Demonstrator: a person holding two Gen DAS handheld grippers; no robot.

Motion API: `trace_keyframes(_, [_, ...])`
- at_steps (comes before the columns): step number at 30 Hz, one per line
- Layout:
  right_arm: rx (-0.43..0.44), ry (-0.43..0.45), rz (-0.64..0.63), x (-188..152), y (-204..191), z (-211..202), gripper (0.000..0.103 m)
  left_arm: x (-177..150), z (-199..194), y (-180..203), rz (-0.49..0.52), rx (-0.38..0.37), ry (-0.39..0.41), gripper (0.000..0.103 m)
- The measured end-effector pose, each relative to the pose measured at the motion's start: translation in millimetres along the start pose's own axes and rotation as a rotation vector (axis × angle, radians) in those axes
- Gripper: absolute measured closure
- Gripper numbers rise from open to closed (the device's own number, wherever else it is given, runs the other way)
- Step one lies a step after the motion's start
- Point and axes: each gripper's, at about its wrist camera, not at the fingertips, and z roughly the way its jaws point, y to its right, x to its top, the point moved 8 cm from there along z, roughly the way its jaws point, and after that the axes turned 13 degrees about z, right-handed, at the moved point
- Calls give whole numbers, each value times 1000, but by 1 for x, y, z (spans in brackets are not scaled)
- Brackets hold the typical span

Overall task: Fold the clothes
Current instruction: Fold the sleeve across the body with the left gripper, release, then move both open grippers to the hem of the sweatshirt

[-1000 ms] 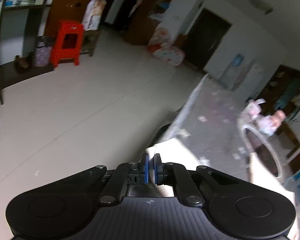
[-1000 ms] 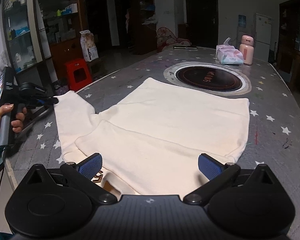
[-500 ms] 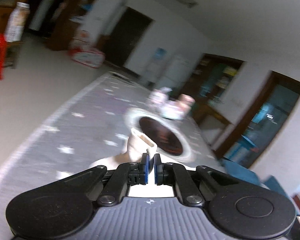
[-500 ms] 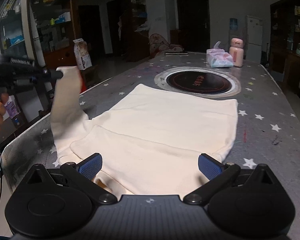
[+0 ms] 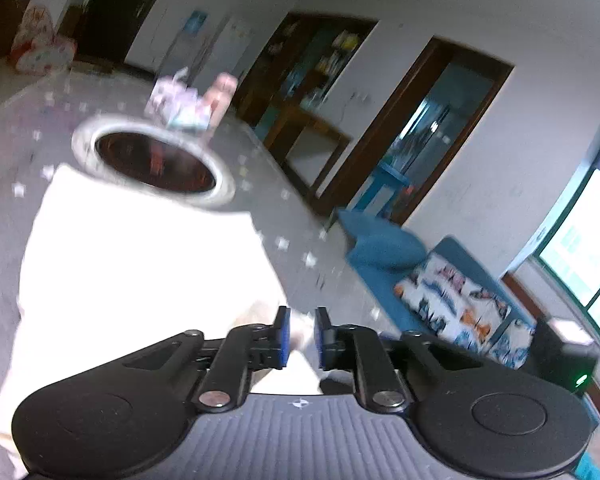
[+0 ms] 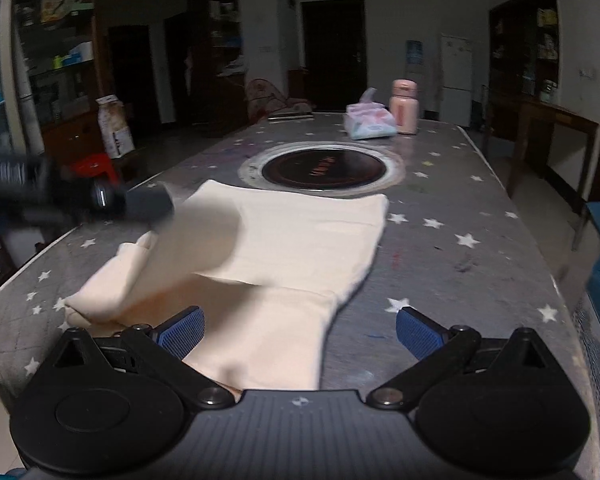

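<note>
A cream sweater (image 6: pixel 300 236) lies flat on the grey star-patterned table (image 6: pixel 460 216), also in the left wrist view (image 5: pixel 140 248). Its left sleeve (image 6: pixel 140 264) is folded in over the body. My left gripper (image 5: pixel 300 334) hovers over the sweater; its jaws stand slightly apart with cream cloth seen through the gap, not pinched. It appears blurred at the left of the right wrist view (image 6: pixel 148 206). My right gripper (image 6: pixel 298 330) is wide open and empty at the sweater's near edge.
A round black hotplate (image 6: pixel 320 168) is set in the table beyond the sweater. A tissue pack (image 6: pixel 370 124) and a pink bottle (image 6: pixel 405 108) stand at the far end. A blue sofa (image 5: pixel 440 292) is right of the table; a red stool (image 6: pixel 94 166) left.
My left gripper swung the sleeve from the table's left edge up and over onto the sweater body, then opened slightly and released it. The right gripper stayed open, shifting slightly.
</note>
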Motion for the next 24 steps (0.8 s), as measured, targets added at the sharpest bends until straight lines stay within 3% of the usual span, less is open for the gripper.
trace_keyframes(4, [-6, 12, 8, 4, 5, -4, 7, -8, -3, -13, -8, -3, -28, 84])
trace_keyframes(7, [21, 6, 5, 8, 0, -2, 12, -11, -16, -34, 24, 77, -44, 84])
trace_keyframes(11, [77, -42, -3, 6, -14, 13, 39, -16, -34, -64, 68, 203, -70, 84])
trace_keyframes(13, [101, -77, -7, 3, -20, 23, 46, -21, -39, -76, 72, 244, -83, 84])
trace_keyframes(15, [110, -106, -11, 0, -25, 35, 56, -27, -45, -86, 73, 263, -97, 84])
trace_keyframes(20, [95, -150, -2, -3, -24, 57, 62, -44, -50, -103, 60, 293, -145, 84])
trace_keyframes(24, [70, -173, 9, -7, -20, 69, 81, -51, -53, -107, 50, 294, -178, 84])
